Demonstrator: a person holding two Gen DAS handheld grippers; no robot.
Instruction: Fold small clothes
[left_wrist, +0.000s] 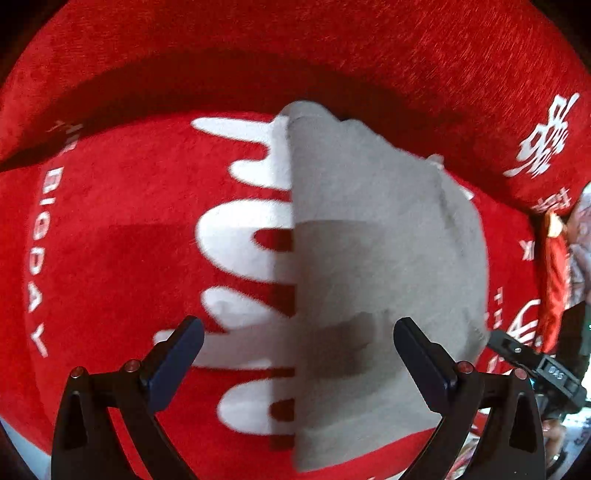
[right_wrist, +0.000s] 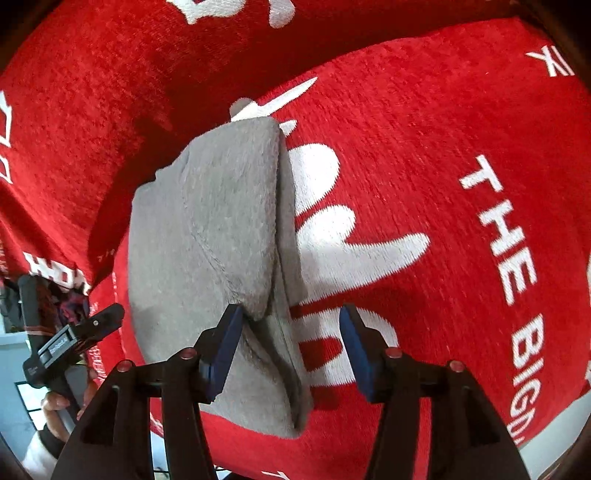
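- Surface: red cover (left_wrist: 110, 240) with white lettering, draped over a cushion.
- Garment (left_wrist: 369, 258): grey, folded, lay flat on the cover.
- Left gripper (left_wrist: 299, 343): wide apart, empty, above the garment's straight edge.
- Right gripper (right_wrist: 291, 336): wide apart, holding nothing, over the layered edge.
- Risk: a one-layer pinch would likely undo the fold.

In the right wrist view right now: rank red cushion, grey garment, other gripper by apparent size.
1. Red cushion, fills most of the frame.
2. Grey garment.
3. Left gripper, smallest, partly cut off at the edge.
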